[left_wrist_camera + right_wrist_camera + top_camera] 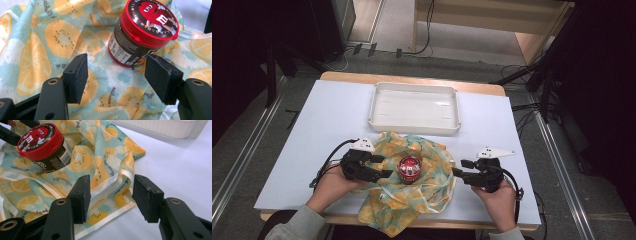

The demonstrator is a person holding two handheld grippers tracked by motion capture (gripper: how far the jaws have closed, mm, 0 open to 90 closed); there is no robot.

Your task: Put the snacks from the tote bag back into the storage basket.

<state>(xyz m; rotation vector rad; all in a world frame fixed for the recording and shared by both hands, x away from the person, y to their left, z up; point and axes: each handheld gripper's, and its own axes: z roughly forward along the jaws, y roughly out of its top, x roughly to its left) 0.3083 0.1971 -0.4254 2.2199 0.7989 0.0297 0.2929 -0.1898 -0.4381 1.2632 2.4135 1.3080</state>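
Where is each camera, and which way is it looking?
High view: above the person's side, looking forward and down at the table; forearms and both claws show.
Left gripper view: on the left claw, facing the candy tub; its jaws stand open.
Right gripper view: on the right claw, facing the fruit cloth; its jaws stand open.
Shared: all show tub and cloth.

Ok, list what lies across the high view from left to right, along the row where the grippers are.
Left gripper → red-lidded M&M's candy tub standing on the citrus-print cloth → right gripper.
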